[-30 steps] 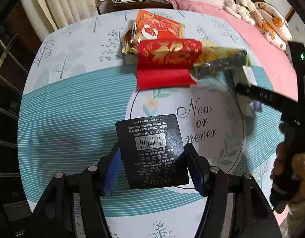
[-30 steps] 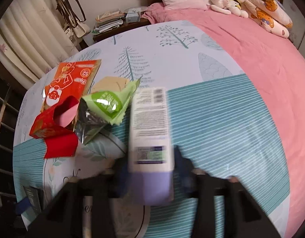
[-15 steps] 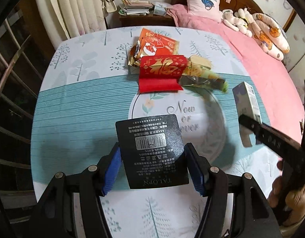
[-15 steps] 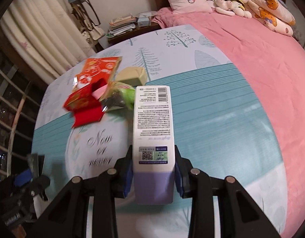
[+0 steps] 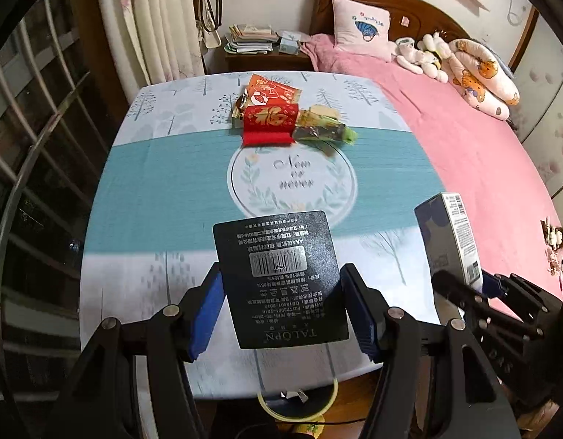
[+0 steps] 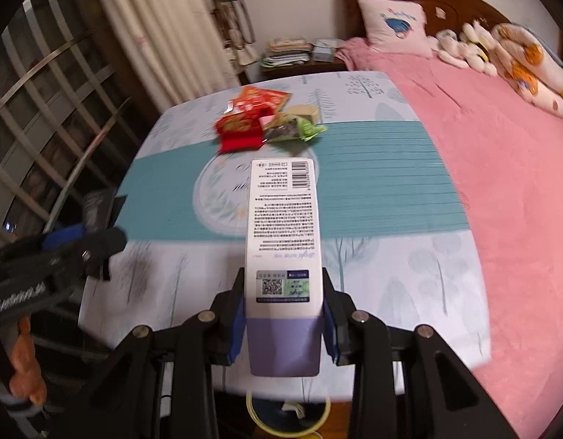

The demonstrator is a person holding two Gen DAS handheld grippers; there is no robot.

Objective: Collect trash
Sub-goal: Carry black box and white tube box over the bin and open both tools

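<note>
Two pieces of trash are held clear of the table [image 5: 142,168], one in each gripper, while several more are left in a cluster at its far side. Below the near edge of the table a yellow-rimmed bin [image 6: 287,411] is glimpsed, and both held items are carried over that edge, presumably so that they can be dropped into it; this is a judgement, since the bin is mostly hidden. On the patterned cloth, well apart from both tools, a red box [image 5: 268,124] is seen with an orange packet [image 5: 272,89] just behind it and a green wrapper [image 5: 323,133] touching its right side; a pale yellow item lies behind the wrapper. The white and purple carton [image 6: 283,256] is gripped near its purple lower end by the right gripper [image 6: 283,333], whose blue pads are pressed against its two narrow sides, so that its length projects forward. The flat black package [image 5: 281,278] is clamped across its width by the left gripper [image 5: 285,311], the jaws being set fairly wide to span it, with the barcode face turned upward. Neither tool is touching the table.
</note>
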